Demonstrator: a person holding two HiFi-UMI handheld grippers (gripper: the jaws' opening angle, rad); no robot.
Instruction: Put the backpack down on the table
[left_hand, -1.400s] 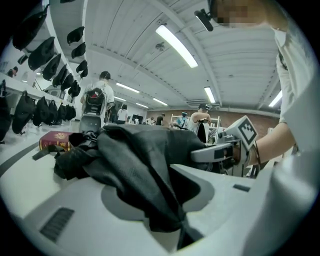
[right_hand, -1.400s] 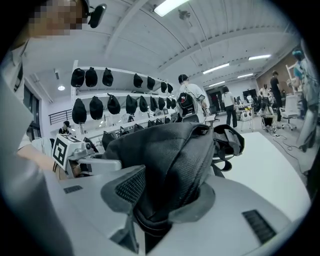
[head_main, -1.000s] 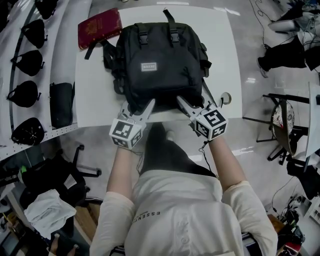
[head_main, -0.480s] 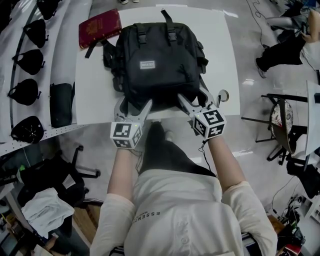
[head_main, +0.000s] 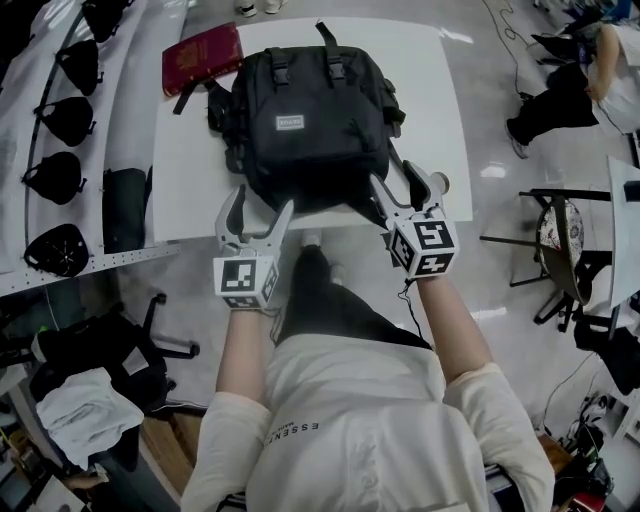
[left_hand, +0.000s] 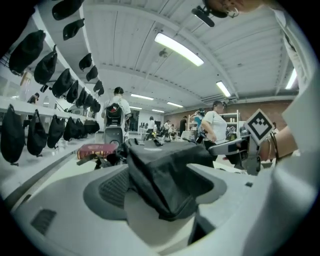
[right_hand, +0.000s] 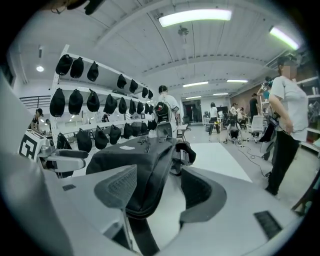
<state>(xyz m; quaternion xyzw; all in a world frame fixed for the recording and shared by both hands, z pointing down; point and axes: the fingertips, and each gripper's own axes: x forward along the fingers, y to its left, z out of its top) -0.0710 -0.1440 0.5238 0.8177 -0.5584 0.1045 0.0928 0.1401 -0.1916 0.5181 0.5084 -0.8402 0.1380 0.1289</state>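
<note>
On the white square table (head_main: 440, 110): a black fabric backpack (head_main: 310, 120) lies flat with its front panel up, top handle at the far end, base edge by the near rim.
Step in hand: the set-down looks finished, and letting go is what is under way (my reading).
Left gripper (head_main: 262, 200): jaws opening and wide apart. The near left corner of the bag's base sits between them, and the pads are not pressing on it.
Right gripper (head_main: 395, 178): jaws spread wide, unclenched. The near right corner and a strap sit between the pads, with no squeeze visible.
Next move: draw both grippers straight back toward the body so the pads clear the corners without dragging the bag over the rim. Mind the strap on the right side.
Backpack make: soft woven cloth, boxy with rounded corners, a small grey sewn label (head_main: 289, 121) on the front, two buckled straps near the top.
Gripper make: pale grey moulded plastic, curved fingers, dark ribbed pads (left_hand: 112, 187), a marker cube behind each.
Table surface: smooth, matt, hard.
Around: a dark red flat case (head_main: 203, 57) lies at the far left corner, near the bag. Black caps (head_main: 62, 130) hang in a row on a white rack, well apart at left.
</note>
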